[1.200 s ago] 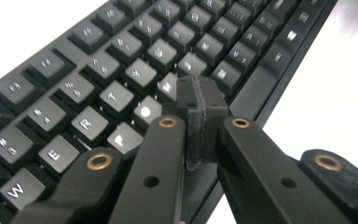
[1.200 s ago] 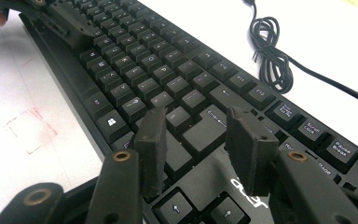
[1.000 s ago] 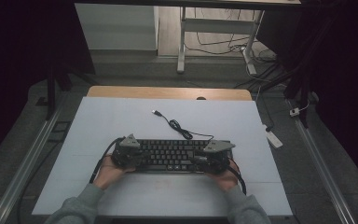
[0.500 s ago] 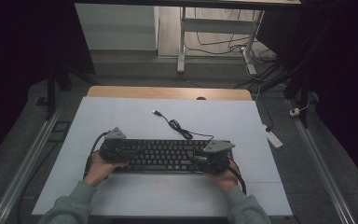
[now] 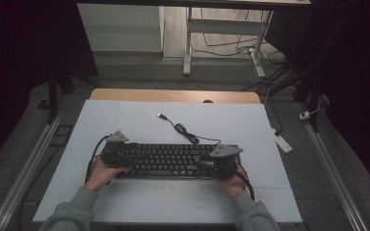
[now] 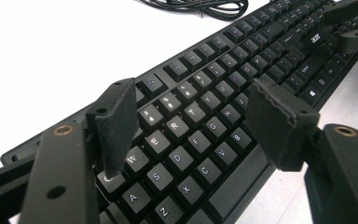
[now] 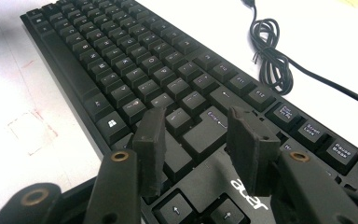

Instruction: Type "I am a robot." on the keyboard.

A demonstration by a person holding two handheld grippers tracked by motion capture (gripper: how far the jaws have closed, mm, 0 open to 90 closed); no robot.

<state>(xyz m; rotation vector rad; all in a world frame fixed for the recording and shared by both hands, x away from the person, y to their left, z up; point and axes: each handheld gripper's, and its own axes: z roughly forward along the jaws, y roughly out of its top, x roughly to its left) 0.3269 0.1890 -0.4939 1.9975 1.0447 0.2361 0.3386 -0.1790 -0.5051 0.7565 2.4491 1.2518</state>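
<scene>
Spreading under everything is the pale desk [image 5: 125,120], its white top bare around my work and a faint reddish square marked on it just in front of the keyboard. Across the near middle of that desk lies the black keyboard [image 5: 166,160], long side toward me, flat on the surface, and I hold one end of it with each hand. Its black cable [image 5: 185,133] runs off the back edge, loops into a small coil just behind the keys and ends in a plug lying farther out on the white top. My left gripper [image 6: 191,121] sits over the left end of the keyboard, above the letter keys; its jaws have just been opening and now stand spread wide, one pad resting down by the keys near the Q and W, the other hanging clear above the front rows, nothing pinched between them. My right gripper [image 7: 200,149] sits over the right end, by the arrow keys and the maker's name; its jaws are also spread, poised just above the enter key, and gripping nothing that I can see
</scene>
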